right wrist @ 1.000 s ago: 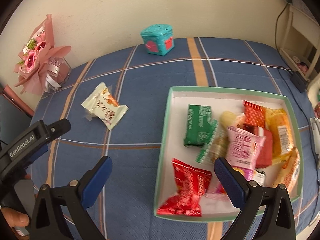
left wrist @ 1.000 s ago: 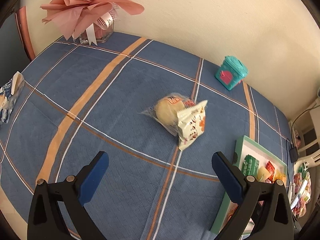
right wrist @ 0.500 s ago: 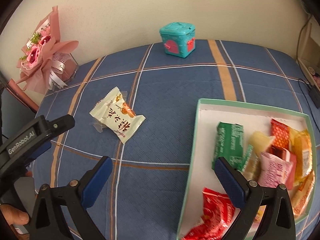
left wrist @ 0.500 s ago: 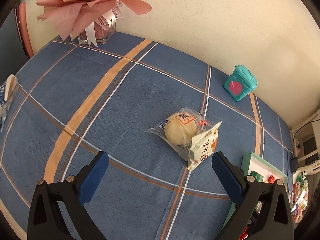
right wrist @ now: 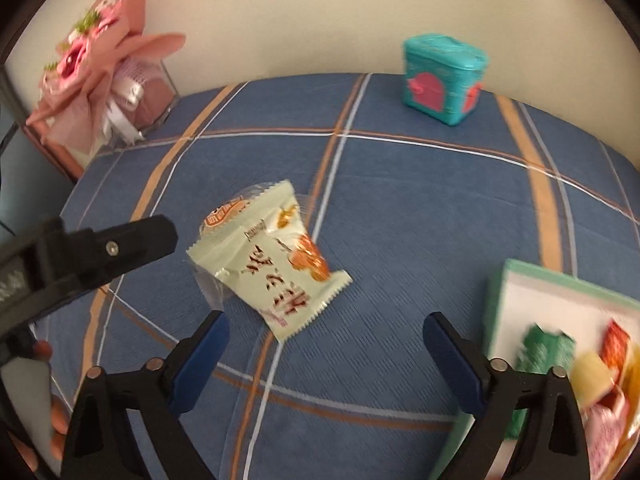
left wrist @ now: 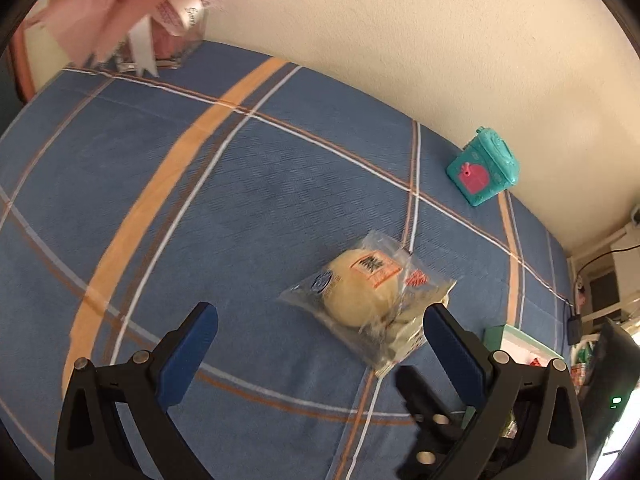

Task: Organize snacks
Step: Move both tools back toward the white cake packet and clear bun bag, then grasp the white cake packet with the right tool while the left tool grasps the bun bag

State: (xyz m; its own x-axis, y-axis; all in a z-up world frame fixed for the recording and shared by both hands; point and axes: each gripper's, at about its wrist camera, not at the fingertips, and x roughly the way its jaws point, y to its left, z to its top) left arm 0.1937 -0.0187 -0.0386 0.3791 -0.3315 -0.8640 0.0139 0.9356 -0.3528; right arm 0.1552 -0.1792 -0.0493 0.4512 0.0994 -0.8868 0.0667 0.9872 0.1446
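Left tool [left wrist: 320,334] spread wide, holds nothing, hovers over clear-wrapped bun [left wrist: 358,294] mid-counter [left wrist: 248,200]. My right tool [right wrist: 324,336] also wide, empty, aimed at pale green snack packet [right wrist: 272,264] lying partly on bun. Both tools clear of wrappers. Box [right wrist: 505,304] at counter's right edge already has several snacks (green, red, yellow ones visible). Left to do, I judge: these two packets into box.
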